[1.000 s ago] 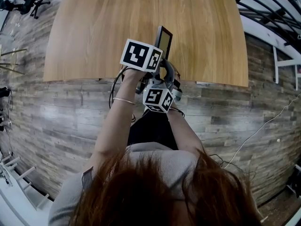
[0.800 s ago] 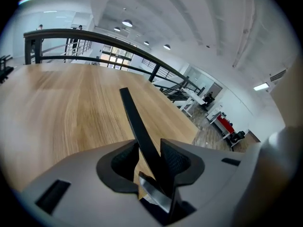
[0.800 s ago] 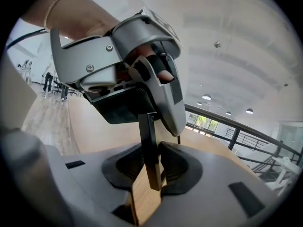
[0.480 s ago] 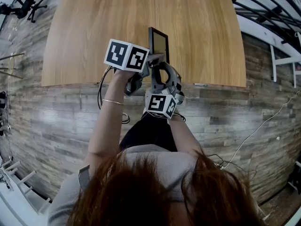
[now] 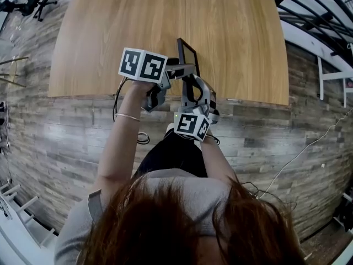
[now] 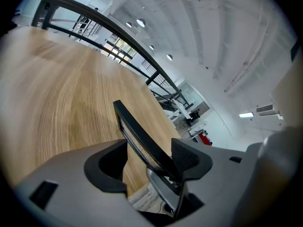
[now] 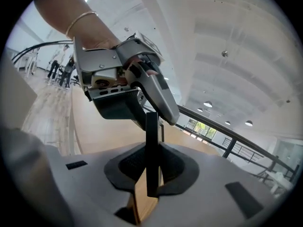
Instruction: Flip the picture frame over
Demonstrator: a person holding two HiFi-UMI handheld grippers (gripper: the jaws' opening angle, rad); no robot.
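The thin black rectangular picture frame (image 5: pixel 188 55) stands on edge above the near rim of the light wooden table (image 5: pixel 110 32), held off the surface and leaning slightly. Nothing else lies on the table. Around it runs a grey plank floor (image 5: pixel 66 137), with a black office chair (image 5: pixel 34 1) at the far left corner and a thin white cable (image 5: pixel 309 148) trailing at the right.

The head view shows both grippers crowded at the frame's lower end, and their marker cubes cover much of that contact. The left gripper view shows the left gripper (image 6: pixel 147 161) with jaws wide apart, having just been opening. The frame runs between them, close to one jaw and clear of the other. The right gripper view shows the right gripper (image 7: pixel 151 167) with jaws that have just been closing, now clamped on the frame's edge. The left gripper's grey body fills the space beyond, with a thin bracelet (image 7: pixel 80 20) on the wrist.

There are one frame, two grippers, two marker cubes and one bracelet.
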